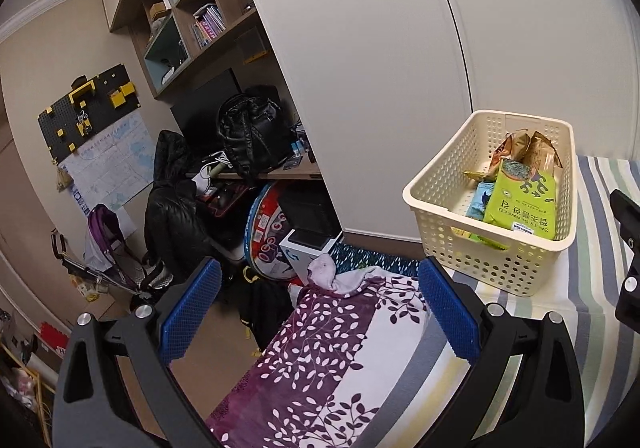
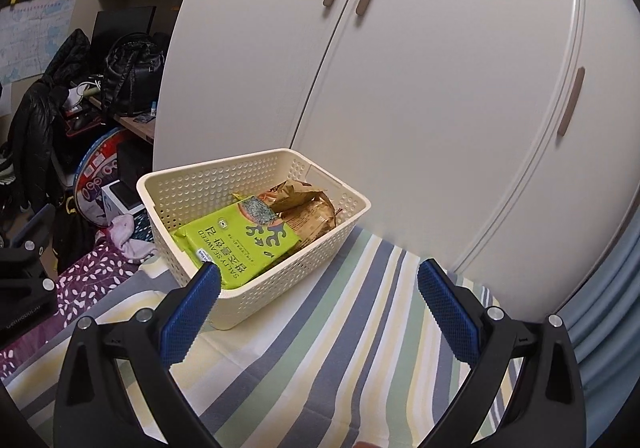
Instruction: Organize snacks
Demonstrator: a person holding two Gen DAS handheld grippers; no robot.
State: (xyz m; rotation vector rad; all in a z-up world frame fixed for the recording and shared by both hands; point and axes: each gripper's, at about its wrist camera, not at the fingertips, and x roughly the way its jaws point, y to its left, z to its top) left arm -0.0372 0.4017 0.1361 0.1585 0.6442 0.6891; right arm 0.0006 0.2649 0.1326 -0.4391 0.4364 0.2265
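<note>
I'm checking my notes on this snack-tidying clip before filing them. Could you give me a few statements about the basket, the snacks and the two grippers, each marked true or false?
1. The green seaweed packet lies inside the cream basket. True.
2. The right gripper is shut on a snack. False: it is open and holds nothing.
3. The basket stands on the striped bedding. True.
4. The left gripper holds the brown snack bags. False: it is open and empty; the bags are in the basket.
5. The white wardrobe doors stand open. False: they are closed.

Black gripper (image 1: pixel 320 308) (blue ridged pads (image 1: pixel 192 312))
</note>
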